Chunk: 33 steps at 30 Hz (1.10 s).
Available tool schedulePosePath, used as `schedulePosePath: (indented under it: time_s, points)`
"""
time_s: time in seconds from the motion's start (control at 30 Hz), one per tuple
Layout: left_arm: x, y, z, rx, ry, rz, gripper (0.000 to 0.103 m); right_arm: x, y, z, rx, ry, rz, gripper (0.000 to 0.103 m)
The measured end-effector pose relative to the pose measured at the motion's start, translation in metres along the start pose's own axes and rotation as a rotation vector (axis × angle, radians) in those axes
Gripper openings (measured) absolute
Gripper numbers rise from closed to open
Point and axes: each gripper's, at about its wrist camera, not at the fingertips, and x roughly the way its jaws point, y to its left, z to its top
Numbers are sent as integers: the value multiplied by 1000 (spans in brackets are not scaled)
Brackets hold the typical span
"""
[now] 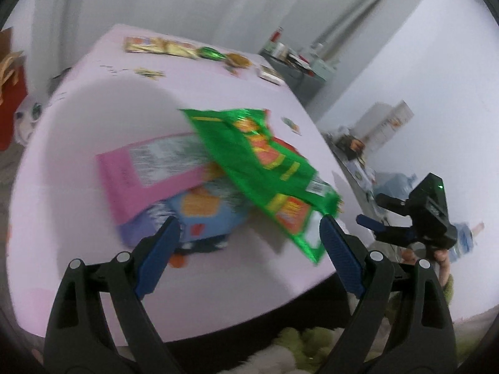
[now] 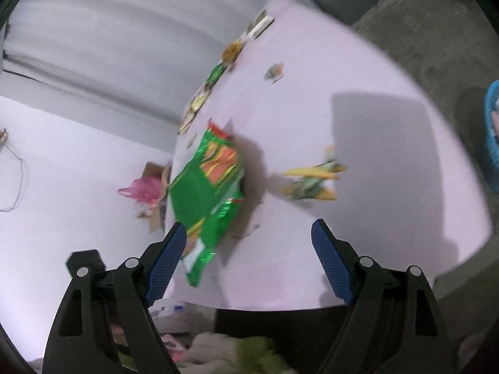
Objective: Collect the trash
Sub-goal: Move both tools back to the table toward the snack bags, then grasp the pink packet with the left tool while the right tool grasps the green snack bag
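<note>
A crumpled green snack bag (image 1: 259, 168) lies on the pink table (image 1: 93, 99), over a flat pink box (image 1: 149, 174) and a blue packet (image 1: 205, 215). My left gripper (image 1: 249, 227) hovers open just short of this pile, and the bag's near corner lies by its right fingertip. The right gripper (image 1: 389, 227) shows off the table's right edge, held by a hand. In the right wrist view the green bag (image 2: 209, 187) lies ahead of my open right gripper (image 2: 249, 230), with nothing between its fingers. A yellow-green wrapper (image 2: 312, 180) lies to the right on the table (image 2: 374, 124).
Several small wrappers (image 1: 174, 48) line the table's far edge. A blue basket (image 2: 491, 137) stands on the floor at the right. A pink plastic bag (image 2: 143, 190) and cardboard sit on the floor beyond the table. A cluttered shelf (image 1: 293, 59) stands behind.
</note>
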Motion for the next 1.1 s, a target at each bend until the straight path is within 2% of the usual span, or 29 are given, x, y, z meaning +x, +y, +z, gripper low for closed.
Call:
schedulePosePath:
  time_s: [0.27, 0.4, 0.47, 0.67, 0.7, 0.8, 0.87, 0.9, 0.97, 1.1]
  points:
    - [3, 42, 7, -81, -48, 49, 86, 23, 10, 18, 44, 69, -32, 80]
    - [10, 65, 20, -109, -71, 63, 86, 37, 5, 18, 92, 114, -64, 80]
    - [17, 75, 30, -117, -74, 75, 86, 45, 4, 15, 114, 139, -49, 80]
    - [51, 94, 54, -118, 9, 126, 85, 53, 8, 10, 141, 169, 7, 80]
    - [57, 94, 55, -110, 24, 137, 80, 57, 9, 10, 142, 171, 6, 79]
    - [70, 87, 55, -50, 45, 189, 71, 63, 10, 11, 141, 182, -17, 66]
    - [74, 80, 52, -11, 57, 225, 62, 65, 10, 11, 141, 186, -31, 51]
    - [75, 81, 52, -12, 60, 228, 56, 65, 11, 10, 141, 186, -36, 47]
    - [72, 81, 46, -39, 65, 203, 49, 64, 12, 11, 132, 177, -40, 34]
    - [66, 81, 35, -60, 69, 217, 24, 63, 15, 11, 102, 145, -51, 27]
